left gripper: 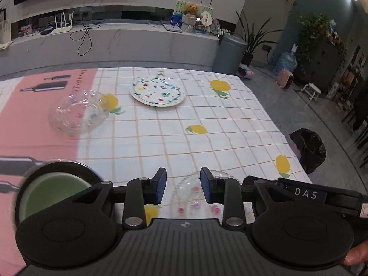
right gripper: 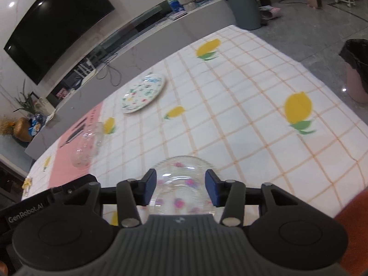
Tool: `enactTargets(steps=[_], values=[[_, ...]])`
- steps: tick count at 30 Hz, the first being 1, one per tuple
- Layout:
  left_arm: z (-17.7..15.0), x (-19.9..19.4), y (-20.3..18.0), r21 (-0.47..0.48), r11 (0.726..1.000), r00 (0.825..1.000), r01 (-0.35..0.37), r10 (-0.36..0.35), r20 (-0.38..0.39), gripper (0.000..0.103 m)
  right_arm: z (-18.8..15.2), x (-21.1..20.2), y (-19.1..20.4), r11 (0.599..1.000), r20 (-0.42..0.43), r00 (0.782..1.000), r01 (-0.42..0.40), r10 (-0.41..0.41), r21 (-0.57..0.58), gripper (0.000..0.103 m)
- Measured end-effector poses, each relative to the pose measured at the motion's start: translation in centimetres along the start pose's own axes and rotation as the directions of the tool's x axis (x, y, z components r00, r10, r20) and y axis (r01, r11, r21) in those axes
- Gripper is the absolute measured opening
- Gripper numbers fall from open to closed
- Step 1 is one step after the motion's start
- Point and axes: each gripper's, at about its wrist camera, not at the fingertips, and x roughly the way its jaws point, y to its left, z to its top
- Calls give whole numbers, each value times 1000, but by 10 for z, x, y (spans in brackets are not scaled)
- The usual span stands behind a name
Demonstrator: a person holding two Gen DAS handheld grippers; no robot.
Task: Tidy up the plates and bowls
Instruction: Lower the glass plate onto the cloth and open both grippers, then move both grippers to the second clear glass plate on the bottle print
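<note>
A white plate with a painted pattern (left gripper: 157,90) lies at the far middle of the tablecloth; it also shows in the right wrist view (right gripper: 143,93). A clear glass bowl (left gripper: 79,111) stands on the pink strip at left, seen blurred in the right wrist view (right gripper: 88,146). A clear glass plate with pink flowers (left gripper: 195,195) lies under my open left gripper (left gripper: 183,185). A black bowl with a green inside (left gripper: 54,189) sits at the near left. My right gripper (right gripper: 181,189) is open around the same clear flowered plate (right gripper: 181,188); I cannot tell if the pads touch it.
The table has a white checked cloth with lemons (left gripper: 197,129) and a pink strip (left gripper: 30,124). Its right edge drops to the floor, where a black-lined bin (left gripper: 309,148) and a grey bin (left gripper: 230,54) stand. A TV bench runs behind the table.
</note>
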Motion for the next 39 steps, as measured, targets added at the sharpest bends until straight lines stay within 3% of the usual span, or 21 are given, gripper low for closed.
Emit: enactTargets(steps=[7,12,20,28,34,39], values=[[18,-17,41,-11,999,998,-33,33,-58,37,4,16,54,995,-81,996,14,-22,-97,57],[26,-31,82,-81,994,997,-68,66,-26,38,6,29,85,992,-115,993,-17,3,-123,59],[36,-38,145,-186,973,990,-134,141,29,50,16,56,123,987,-150,988,-49,26,-152,66],[43,-10,198,-276,958,997,-73,78,5,50,34,98,153,976,-210,977,-64,19,-210,66],[42,15,236,-322,941,995,-100,101,-14,50,49,135,173,968,-256,967,-76,14,-237,65],[42,35,265,-403,912,997,-70,70,-15,50,58,176,187,961,-301,953,-63,-21,-268,65]])
